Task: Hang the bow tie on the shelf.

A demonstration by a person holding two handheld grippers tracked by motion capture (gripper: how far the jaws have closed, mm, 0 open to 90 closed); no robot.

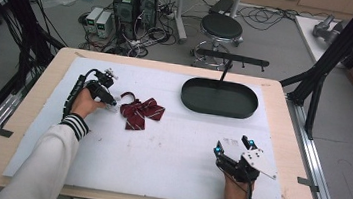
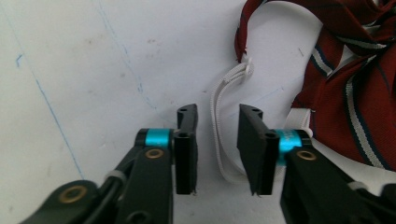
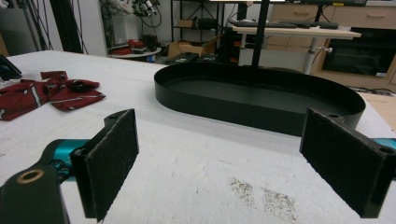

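A dark red striped bow tie (image 1: 141, 111) lies on the white mat, left of centre. Its white elastic loop (image 2: 215, 116) runs between the jaws of my left gripper (image 2: 217, 149), which stand a little apart on either side of the loop and do not pinch it. In the high view that left gripper (image 1: 112, 103) sits at the bow tie's left edge. My right gripper (image 1: 232, 145) rests near the front right of the mat, wide open with nothing in it (image 3: 233, 163). From there the bow tie (image 3: 51, 95) shows far to the left.
A black oval tray (image 1: 220, 98) stands at the back of the mat, with a thin black post rising behind it. It appears again as the tray (image 3: 261, 100) ahead of the right gripper. The white mat (image 1: 168, 154) covers a wooden table.
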